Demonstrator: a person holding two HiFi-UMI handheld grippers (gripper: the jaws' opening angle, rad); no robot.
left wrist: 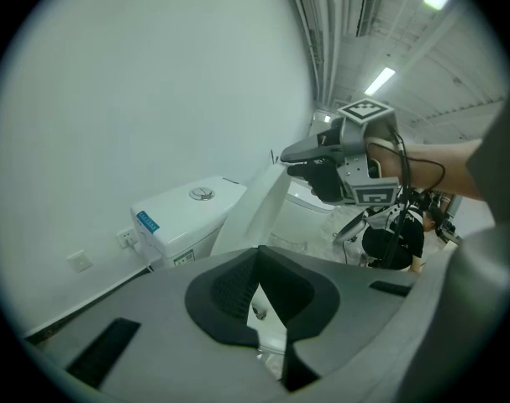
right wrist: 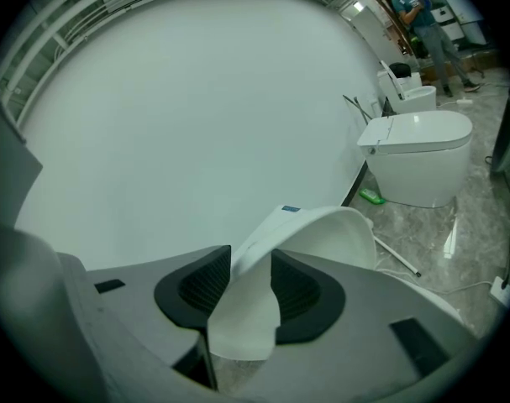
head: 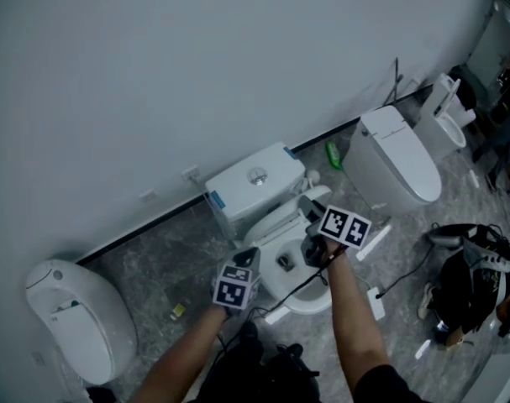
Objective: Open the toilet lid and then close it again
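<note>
White wall stands at the far side and the floor is grey stone. More toilets sit to the left and right, but the one that matters is in the middle, with its tank against the wall.

Its lid is tipped up about halfway. It is not flat on the bowl and not leaning back on the tank. The hinge end is far, by the tank, and the free end points toward the person, so the lid's long way runs near to far.

The right gripper has that free end. In the right gripper view the two black pads squeeze the thin white edge of the lid from both sides. This gripper is on the right side of the lid and points toward the wall.

The left gripper is lower and nearer, just left of the bowl, and it does not touch the lid. Its jaws are closed together with nothing in them. Only a thin crack shows between the pads.

So the right hand will do the work. I think the lid can only swing around its far hinge, up and back to the tank or down to the bowl. I cannot tell which way comes next.
</note>
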